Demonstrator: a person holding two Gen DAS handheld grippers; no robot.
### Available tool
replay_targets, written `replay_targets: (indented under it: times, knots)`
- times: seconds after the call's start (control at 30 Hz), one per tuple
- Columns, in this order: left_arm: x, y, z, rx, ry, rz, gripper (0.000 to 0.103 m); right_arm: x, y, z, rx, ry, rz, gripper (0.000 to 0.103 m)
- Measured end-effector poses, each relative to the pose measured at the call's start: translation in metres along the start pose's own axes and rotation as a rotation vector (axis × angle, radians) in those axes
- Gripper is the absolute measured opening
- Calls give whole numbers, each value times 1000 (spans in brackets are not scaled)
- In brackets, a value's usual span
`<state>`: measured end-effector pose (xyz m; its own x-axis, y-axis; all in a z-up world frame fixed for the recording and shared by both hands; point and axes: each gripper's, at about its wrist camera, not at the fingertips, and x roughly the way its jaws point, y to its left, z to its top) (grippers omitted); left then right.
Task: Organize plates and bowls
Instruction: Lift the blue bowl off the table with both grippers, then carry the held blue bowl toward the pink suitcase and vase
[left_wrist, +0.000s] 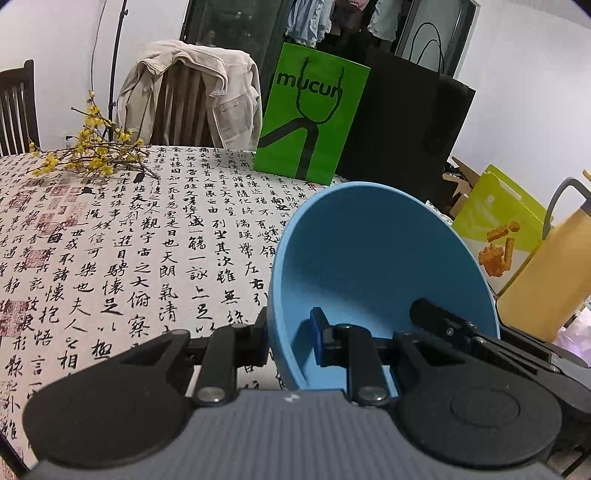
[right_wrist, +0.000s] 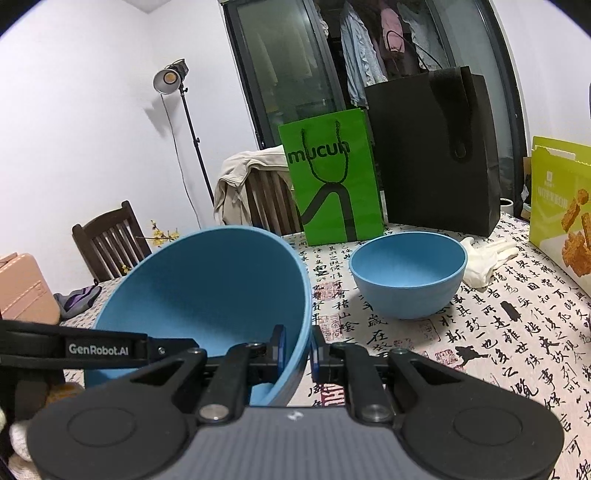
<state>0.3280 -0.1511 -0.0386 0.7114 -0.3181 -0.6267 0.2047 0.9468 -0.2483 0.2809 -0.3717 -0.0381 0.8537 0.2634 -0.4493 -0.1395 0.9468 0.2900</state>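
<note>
A large blue bowl (left_wrist: 380, 273) hangs tilted above the table, gripped from both sides. My left gripper (left_wrist: 290, 332) is shut on its left rim, one pad inside the bowl and one outside. In the right wrist view my right gripper (right_wrist: 297, 345) is shut on the same bowl's (right_wrist: 207, 295) right rim. Across the bowl, each wrist view shows the other gripper: the right gripper (left_wrist: 443, 325) and the left gripper (right_wrist: 159, 349). A second, smaller blue bowl (right_wrist: 408, 273) stands upright on the tablecloth (right_wrist: 480, 332), ahead and to the right of my right gripper.
A green paper bag (right_wrist: 332, 184) and a black bag (right_wrist: 436, 155) stand at the table's far edge. A yellow snack box (right_wrist: 561, 206) and a white glove (right_wrist: 487, 258) lie right. A yellow bottle (left_wrist: 550, 277), flower twigs (left_wrist: 92, 155) and a jacket-draped chair (left_wrist: 192, 96) are also near.
</note>
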Motion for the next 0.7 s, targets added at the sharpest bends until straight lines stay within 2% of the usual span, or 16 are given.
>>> replay_targets:
  times: [0.7]
  knots:
    - [-40,13,-18,-16,-57,30,21,-21,27,-8,-29,-12,39,13]
